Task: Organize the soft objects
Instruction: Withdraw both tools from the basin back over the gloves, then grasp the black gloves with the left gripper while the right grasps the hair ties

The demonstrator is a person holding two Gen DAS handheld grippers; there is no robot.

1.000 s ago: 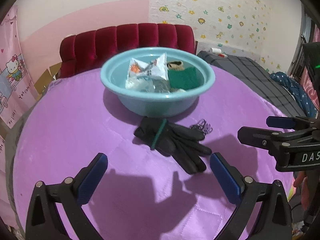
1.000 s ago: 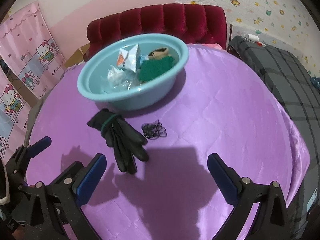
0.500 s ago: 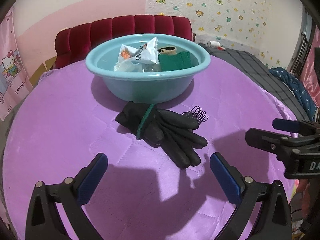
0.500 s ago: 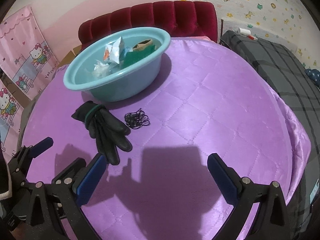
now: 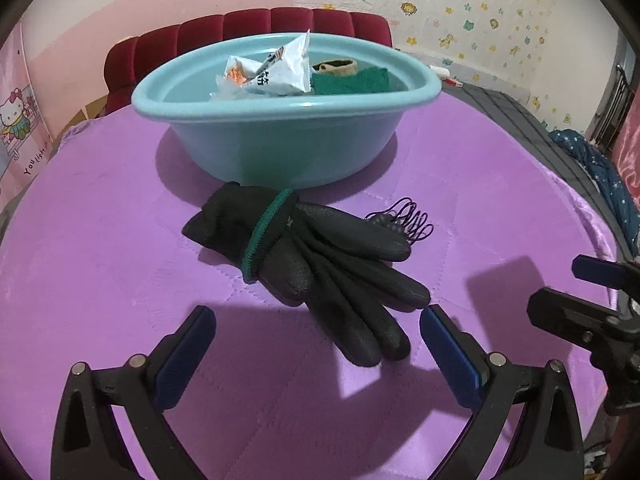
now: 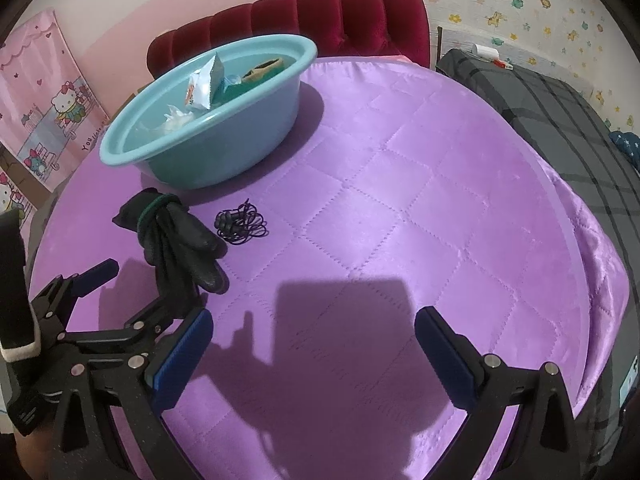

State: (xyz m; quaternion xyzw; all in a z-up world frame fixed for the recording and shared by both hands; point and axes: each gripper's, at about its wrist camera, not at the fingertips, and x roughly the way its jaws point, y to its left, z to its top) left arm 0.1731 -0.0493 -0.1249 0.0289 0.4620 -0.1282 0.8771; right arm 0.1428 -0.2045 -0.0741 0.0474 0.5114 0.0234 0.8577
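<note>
A pair of black gloves (image 5: pixel 312 264) with a green cuff band lies on the purple quilted table (image 5: pixel 100 264), in front of a light blue basin (image 5: pixel 280 148). The basin holds a white snack packet (image 5: pixel 276 70), a green cloth (image 5: pixel 352 80) and a tan item. A small bundle of black hair ties (image 5: pixel 404 220) lies right of the gloves. My left gripper (image 5: pixel 316 332) is open, low over the table, with the glove fingertips between its pads. My right gripper (image 6: pixel 312 336) is open and empty over bare table; the gloves (image 6: pixel 176 236) and the hair ties (image 6: pixel 240 224) lie to its left.
A red tufted sofa back (image 6: pixel 320 16) stands behind the table. A grey plaid bed (image 6: pixel 560 120) lies to the right. Pink cartoon posters (image 6: pixel 48 108) hang at left. The table's right edge (image 6: pixel 600 280) drops off near the bed.
My left gripper has moved forward and lower toward the gloves, which now reach between its pads. My right gripper has drifted slightly right and back, still open.
</note>
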